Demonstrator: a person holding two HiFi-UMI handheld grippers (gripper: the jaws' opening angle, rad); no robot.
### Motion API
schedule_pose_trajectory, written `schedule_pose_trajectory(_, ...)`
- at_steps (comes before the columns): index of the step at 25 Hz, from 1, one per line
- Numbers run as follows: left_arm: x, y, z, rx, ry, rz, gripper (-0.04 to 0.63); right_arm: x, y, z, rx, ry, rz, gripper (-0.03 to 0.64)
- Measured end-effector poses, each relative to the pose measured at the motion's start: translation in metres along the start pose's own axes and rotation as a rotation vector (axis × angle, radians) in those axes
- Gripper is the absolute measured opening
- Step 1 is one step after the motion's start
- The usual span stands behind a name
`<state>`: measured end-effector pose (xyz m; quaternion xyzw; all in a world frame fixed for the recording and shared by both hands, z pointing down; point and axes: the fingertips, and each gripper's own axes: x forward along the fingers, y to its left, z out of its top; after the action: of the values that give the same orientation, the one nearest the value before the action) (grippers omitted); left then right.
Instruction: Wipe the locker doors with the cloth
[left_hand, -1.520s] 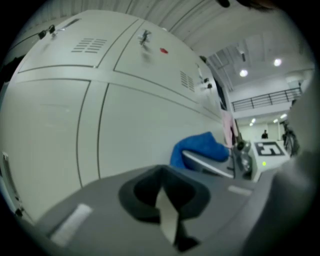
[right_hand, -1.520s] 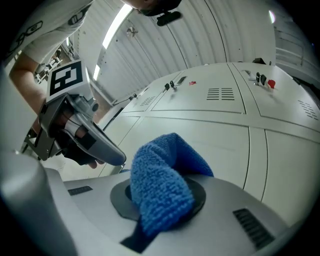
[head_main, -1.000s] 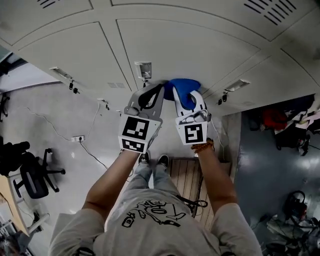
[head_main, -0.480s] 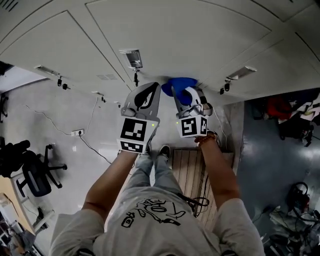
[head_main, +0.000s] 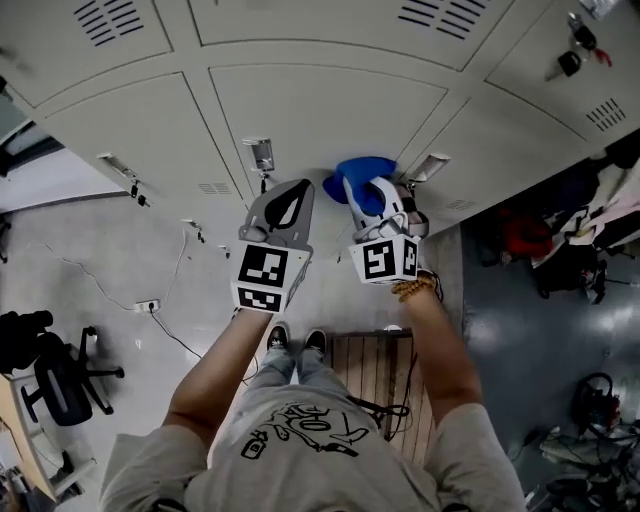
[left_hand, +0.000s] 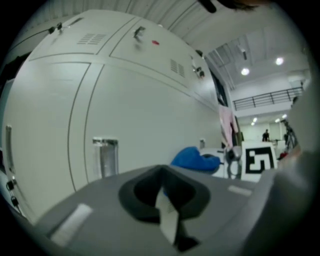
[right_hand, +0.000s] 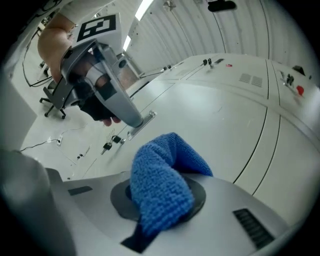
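The blue cloth (head_main: 365, 176) is bunched between my right gripper's (head_main: 358, 188) jaws and rests against a pale grey locker door (head_main: 320, 110). In the right gripper view the cloth (right_hand: 161, 182) fills the shut jaws of the right gripper (right_hand: 160, 200), with the door (right_hand: 220, 112) just beyond. My left gripper (head_main: 288, 192) hovers beside it, to the left, jaws shut on nothing, close to a metal latch (head_main: 262, 155). In the left gripper view its tips (left_hand: 161, 172) point at the door, with the latch (left_hand: 106, 156) to the left and the cloth (left_hand: 195, 159) to the right.
Rows of locker doors fill the top of the head view; keys (head_main: 574, 42) hang at the upper right. Below are my shoes (head_main: 298, 340), a wooden slatted pallet (head_main: 378, 368), an office chair (head_main: 58, 358), a floor cable (head_main: 170, 320) and bags (head_main: 545, 245).
The head view has tilted up, showing vented upper doors. The right gripper with the cloth has shifted rightward along the door, nearer the right latch. The left gripper stays alongside.
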<state>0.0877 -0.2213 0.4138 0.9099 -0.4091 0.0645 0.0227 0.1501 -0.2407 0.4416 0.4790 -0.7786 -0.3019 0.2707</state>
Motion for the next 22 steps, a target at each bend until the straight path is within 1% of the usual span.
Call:
schedule_pose_trajectory(3,-0.003,0.007,0.032,0.019,-0.034,0.009,0.003,-0.003,-0.037,0.041,-0.022,-0.050,-0.030,0.032)
schedule_pose_trajectory(7,-0.011,0.015,0.071,0.048,-0.073,0.014,0.003,-0.011,-0.081,0.089,-0.006,-0.115,-0.086,0.032)
schedule_pose_trajectory(12,-0.022,0.026,0.109,0.079,-0.123,0.024,0.003,-0.020,-0.124,0.131,0.009,-0.180,-0.149,0.032)
schedule_pose_trajectory(15,-0.030,0.034,0.124,0.086,-0.145,0.033,0.003,-0.025,-0.143,0.149,0.031,-0.245,-0.199,0.032)
schedule_pose_trajectory(17,-0.037,0.041,0.131,0.086,-0.156,0.041,0.003,-0.027,-0.152,0.156,0.074,-0.277,-0.229,0.032)
schedule_pose_trajectory(19,-0.044,0.049,0.132,0.083,-0.159,0.052,0.003,-0.029,-0.153,0.156,0.124,-0.286,-0.250,0.032)
schedule_pose_trajectory(22,-0.053,0.061,0.127,0.074,-0.148,0.070,0.003,-0.025,-0.143,0.152,0.192,-0.289,-0.255,0.032)
